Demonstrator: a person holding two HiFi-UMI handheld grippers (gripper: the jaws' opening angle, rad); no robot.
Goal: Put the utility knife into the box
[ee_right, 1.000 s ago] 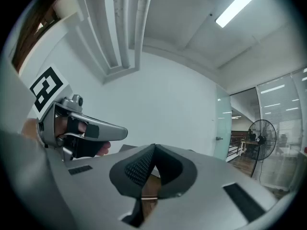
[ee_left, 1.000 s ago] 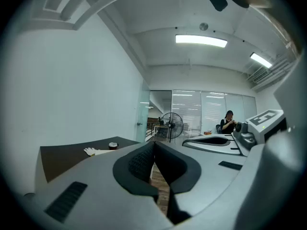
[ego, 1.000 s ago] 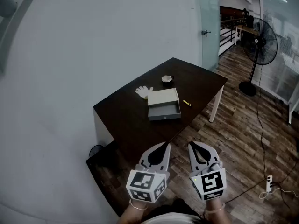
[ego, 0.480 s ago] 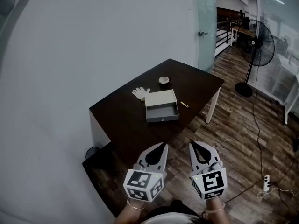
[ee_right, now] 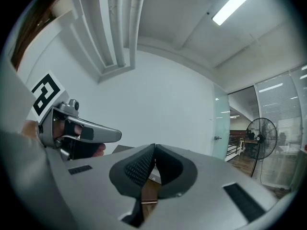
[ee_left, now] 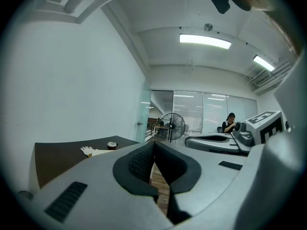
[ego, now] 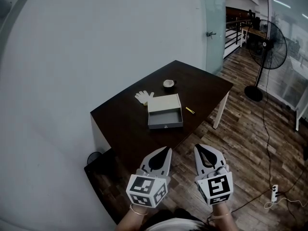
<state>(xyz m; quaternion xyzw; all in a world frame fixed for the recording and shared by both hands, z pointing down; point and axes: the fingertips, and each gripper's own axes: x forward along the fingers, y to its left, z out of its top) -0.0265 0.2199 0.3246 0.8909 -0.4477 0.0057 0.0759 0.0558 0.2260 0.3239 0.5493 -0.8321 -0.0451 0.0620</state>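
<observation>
Across the room, a dark brown table point(ego: 130, 124) carries an open grey box point(ego: 165, 117) with its lid tilted back. The utility knife point(ego: 190, 110), a thin yellow stick, lies on the tabletop just right of the box. My left gripper point(ego: 166, 150) and right gripper point(ego: 198, 147) hang side by side over the floor, well short of the table. Both are shut with nothing between the jaws. In the left gripper view the left gripper point(ee_left: 154, 145) has its pads together; in the right gripper view the right gripper point(ee_right: 154, 150) does too.
A white glove point(ego: 143, 96) and a small round cup-like thing point(ego: 168, 83) lie behind the box. A standing fan point(ego: 271, 39) and a floor cable point(ego: 267, 143) are at the right on the wooden floor. A white wall runs along the left. A person point(ee_left: 230, 123) sits far off.
The table has slid a little left in the head view. Both grippers stay shut and hold nearly the same place.
</observation>
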